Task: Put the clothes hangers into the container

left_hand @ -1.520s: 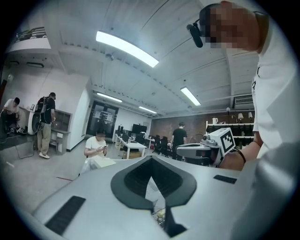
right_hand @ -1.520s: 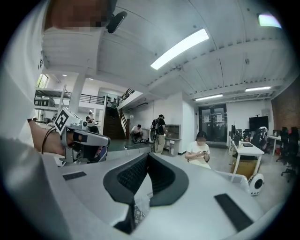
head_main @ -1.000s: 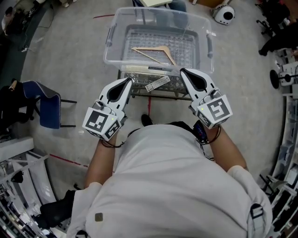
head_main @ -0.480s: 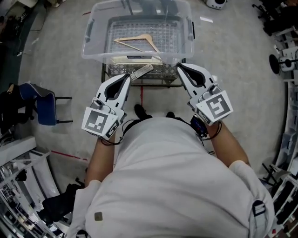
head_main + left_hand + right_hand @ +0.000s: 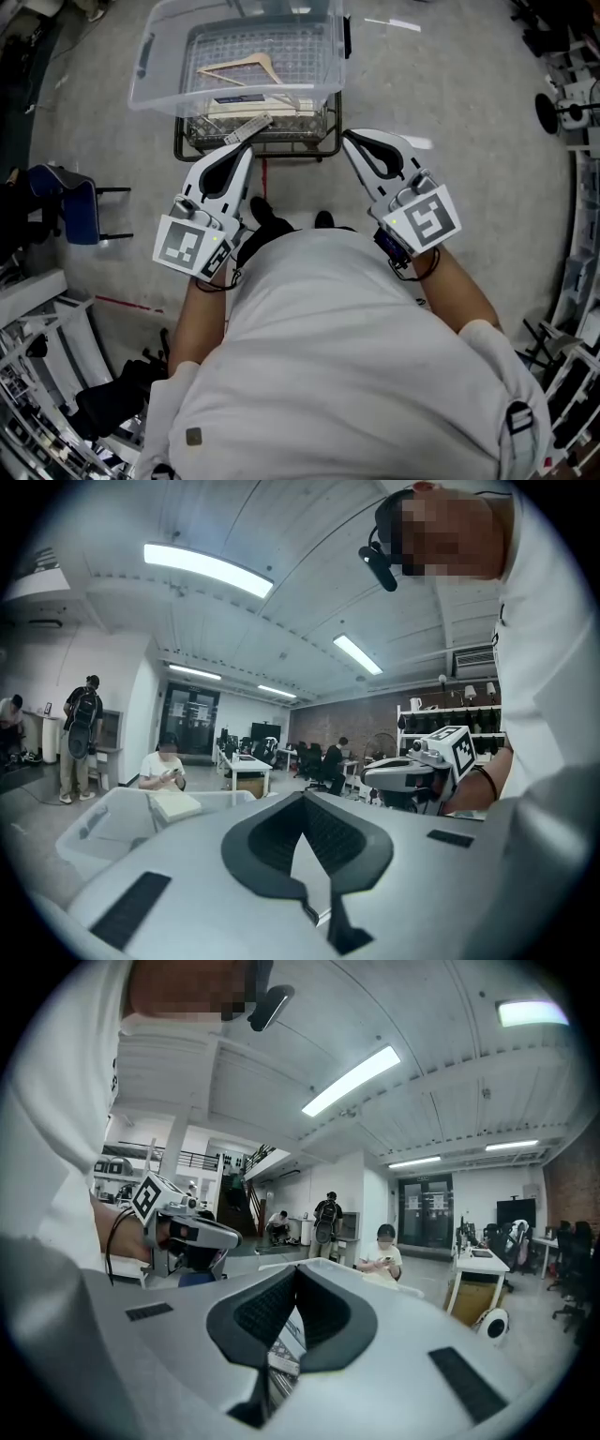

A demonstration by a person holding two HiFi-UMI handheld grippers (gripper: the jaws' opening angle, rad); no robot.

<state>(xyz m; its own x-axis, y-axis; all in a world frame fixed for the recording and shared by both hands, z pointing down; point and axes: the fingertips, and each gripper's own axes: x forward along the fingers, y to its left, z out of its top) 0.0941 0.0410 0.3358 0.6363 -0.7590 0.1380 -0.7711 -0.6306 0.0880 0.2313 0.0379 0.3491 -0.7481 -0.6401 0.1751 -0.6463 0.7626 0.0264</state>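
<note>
A clear plastic container (image 5: pixel 146 66) sits on a wire cart (image 5: pixel 260 142) at the top of the head view. One wooden clothes hanger (image 5: pixel 242 67) lies inside it. My left gripper (image 5: pixel 247 150) is shut and empty, its tip just short of the cart's near edge. My right gripper (image 5: pixel 348 139) is also shut and empty, over bare floor to the right of the cart. In the left gripper view the container (image 5: pixel 108 825) shows low at the left, beyond my shut left gripper (image 5: pixel 302 797). The right gripper view shows my right gripper (image 5: pixel 298 1272) shut on nothing.
A flat white box (image 5: pixel 251 101) and a grey strip-like object (image 5: pixel 246 129) lie at the container's near side. A blue chair (image 5: pixel 58 201) stands at the left. Shelving (image 5: pixel 37 356) crowds the lower left. People sit and stand far back in the room.
The container and cart have slid up and to the left in the head view, farther from both grippers. Both grippers stay shut and empty.
</note>
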